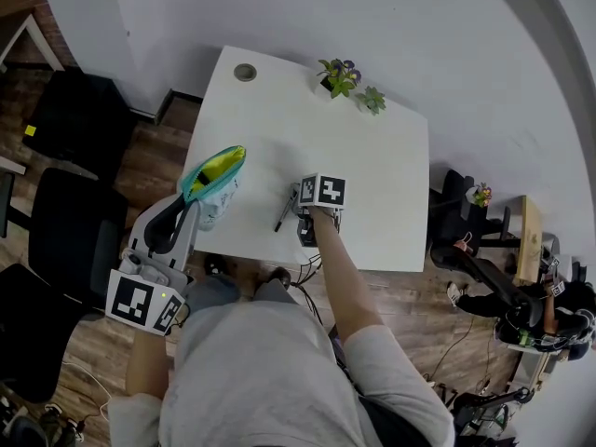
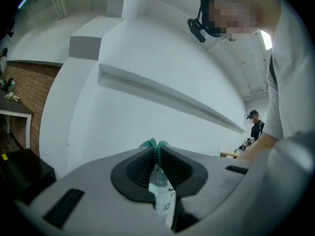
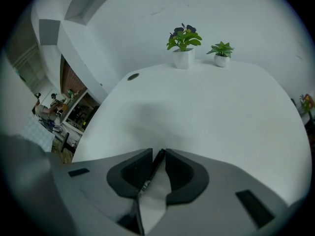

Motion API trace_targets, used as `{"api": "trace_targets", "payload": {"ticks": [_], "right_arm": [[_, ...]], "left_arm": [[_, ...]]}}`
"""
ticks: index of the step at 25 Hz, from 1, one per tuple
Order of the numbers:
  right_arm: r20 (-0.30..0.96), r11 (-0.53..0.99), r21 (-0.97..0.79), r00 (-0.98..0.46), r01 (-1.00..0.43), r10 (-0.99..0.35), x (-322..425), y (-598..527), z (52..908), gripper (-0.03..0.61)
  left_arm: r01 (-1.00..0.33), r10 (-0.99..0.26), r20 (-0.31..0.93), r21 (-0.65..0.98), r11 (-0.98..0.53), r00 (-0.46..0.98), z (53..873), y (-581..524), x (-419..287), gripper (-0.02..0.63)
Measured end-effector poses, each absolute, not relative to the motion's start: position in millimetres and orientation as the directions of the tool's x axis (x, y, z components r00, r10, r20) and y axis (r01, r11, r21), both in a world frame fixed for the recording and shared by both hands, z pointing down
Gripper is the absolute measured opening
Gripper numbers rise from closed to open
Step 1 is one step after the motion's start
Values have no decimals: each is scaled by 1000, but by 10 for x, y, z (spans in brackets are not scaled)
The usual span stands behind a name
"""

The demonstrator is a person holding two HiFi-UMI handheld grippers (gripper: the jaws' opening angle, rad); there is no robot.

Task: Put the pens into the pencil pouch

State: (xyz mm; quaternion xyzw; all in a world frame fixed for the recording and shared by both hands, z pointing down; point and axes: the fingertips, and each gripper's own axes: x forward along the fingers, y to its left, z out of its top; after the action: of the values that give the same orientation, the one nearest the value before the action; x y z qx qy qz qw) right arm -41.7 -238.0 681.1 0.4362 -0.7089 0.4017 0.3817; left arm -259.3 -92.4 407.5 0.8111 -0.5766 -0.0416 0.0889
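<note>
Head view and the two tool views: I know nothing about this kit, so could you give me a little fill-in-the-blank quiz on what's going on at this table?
1. The left tool is shut on the edge of the open pencil pouch, whose lining is ____.
2. The right tool is shut on a black ____.
3. At the far edge of the white table stand ____ potted plants.

Missing words: yellow; pen; two.
</note>
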Motion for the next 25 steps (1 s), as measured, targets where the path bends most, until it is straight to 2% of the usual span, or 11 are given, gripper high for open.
{"api": "trace_targets", "payload": {"ticks": [5, 10, 14, 18, 25], "right_arm": [[905, 310, -158, -263, -938, -334, -391, -2369, 6823, 60], [853, 297, -181, -301, -937, -428, -407, -2393, 6684, 60], [736, 290, -251, -377, -924, -563, -447, -2450, 6301, 60], [580, 352, -299, -462, -887, -671, -499, -2477, 5778, 60], [364, 462, -248, -524, -852, -770, -458, -2425, 4870, 60]], "left_arm": [[-920, -933, 39, 187, -344, 357, 4098, -960, -2626, 58], [-910, -923, 37, 184, -371, 384, 4090, -1001, -2590, 58], [-899, -912, 30, 182, -398, 410, 4074, -1048, -2515, 58], [-884, -898, 18, 179, -431, 441, 4035, -1108, -2358, 58], [-847, -860, 3, 176, -502, 510, 3966, -1228, -1944, 58]]}}
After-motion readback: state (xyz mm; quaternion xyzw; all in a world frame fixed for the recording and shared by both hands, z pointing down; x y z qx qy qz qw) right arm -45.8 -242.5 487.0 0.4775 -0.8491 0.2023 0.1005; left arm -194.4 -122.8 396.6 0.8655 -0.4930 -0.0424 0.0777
